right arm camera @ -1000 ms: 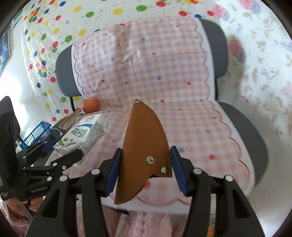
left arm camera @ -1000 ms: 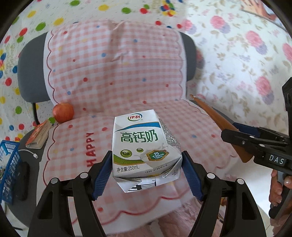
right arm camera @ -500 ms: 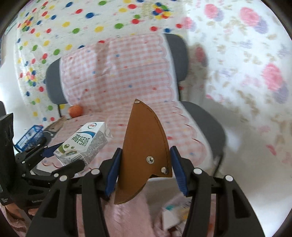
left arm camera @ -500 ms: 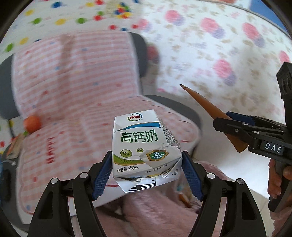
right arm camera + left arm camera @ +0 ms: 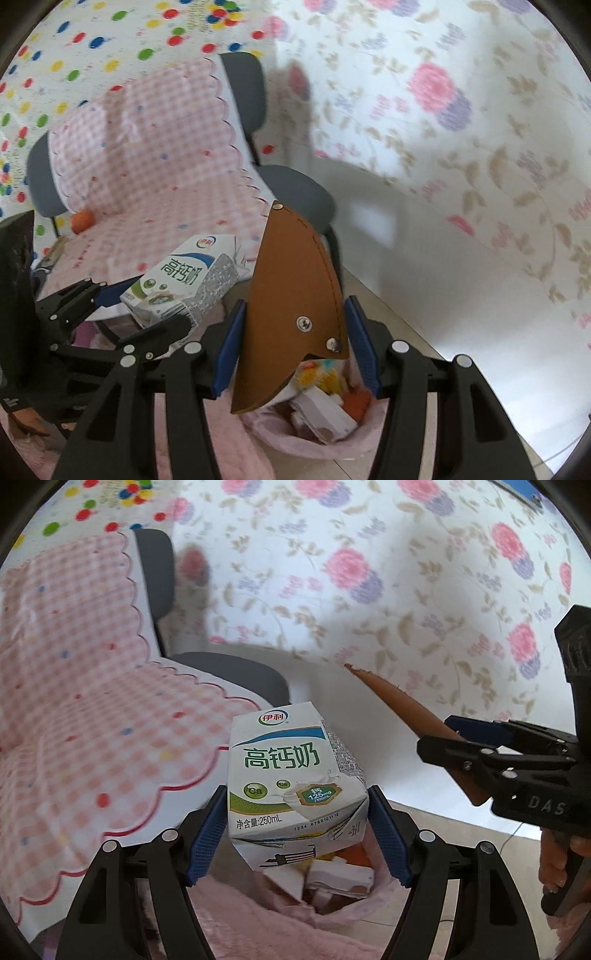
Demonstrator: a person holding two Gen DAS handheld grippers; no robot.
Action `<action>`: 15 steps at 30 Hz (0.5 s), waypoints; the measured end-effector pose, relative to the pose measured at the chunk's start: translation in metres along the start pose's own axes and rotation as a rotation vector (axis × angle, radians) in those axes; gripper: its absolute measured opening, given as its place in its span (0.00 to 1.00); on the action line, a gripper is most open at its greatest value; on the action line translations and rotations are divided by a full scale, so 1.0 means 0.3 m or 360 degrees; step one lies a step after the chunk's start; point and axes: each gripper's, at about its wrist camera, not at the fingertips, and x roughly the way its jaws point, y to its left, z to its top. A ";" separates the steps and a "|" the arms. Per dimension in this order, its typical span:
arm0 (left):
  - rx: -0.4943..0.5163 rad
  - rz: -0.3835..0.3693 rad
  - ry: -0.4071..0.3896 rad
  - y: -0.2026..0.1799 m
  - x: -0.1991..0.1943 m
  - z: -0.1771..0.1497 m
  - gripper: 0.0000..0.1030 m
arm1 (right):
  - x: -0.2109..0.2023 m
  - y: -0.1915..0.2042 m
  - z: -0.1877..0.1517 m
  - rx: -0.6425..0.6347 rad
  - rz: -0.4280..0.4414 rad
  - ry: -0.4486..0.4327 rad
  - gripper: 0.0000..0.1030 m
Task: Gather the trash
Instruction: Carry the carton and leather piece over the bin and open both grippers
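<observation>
My left gripper (image 5: 297,830) is shut on a white and green 250 mL milk carton (image 5: 291,775) and holds it in the air above a pink-lined trash bin (image 5: 332,882). The carton also shows in the right wrist view (image 5: 184,280). My right gripper (image 5: 295,347) is shut on a brown leather sheath (image 5: 291,306), pointed end up, right above the same bin (image 5: 314,410), which holds paper scraps. The sheath also shows in the left wrist view (image 5: 402,705), held by the right gripper (image 5: 495,753) to the right of the carton.
A grey chair with a pink checked cover (image 5: 147,162) stands to the left, with an orange-red fruit (image 5: 83,220) on its seat. A floral curtain (image 5: 461,110) hangs behind. A pink fluffy rug (image 5: 258,923) lies beside the bin on the pale floor (image 5: 424,369).
Both grippers have swung right, away from the chair seat, with the carton and the sheath still held. The trash bin has come into view below them.
</observation>
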 end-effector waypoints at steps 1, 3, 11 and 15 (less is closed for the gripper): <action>0.0000 -0.0007 0.0010 -0.009 0.015 0.003 0.72 | 0.005 -0.015 -0.009 0.0015 -0.0010 0.0009 0.52; -0.0005 -0.0011 0.0023 -0.014 0.031 0.009 0.72 | 0.023 -0.049 -0.027 0.0056 -0.0017 0.0027 0.52; 0.0026 -0.0037 0.0073 -0.036 0.132 0.045 0.76 | 0.072 -0.135 -0.037 0.0170 0.0002 0.0036 0.52; 0.0020 0.0004 0.0100 -0.027 0.148 0.044 0.84 | 0.092 -0.175 -0.043 0.0267 0.0032 0.0047 0.70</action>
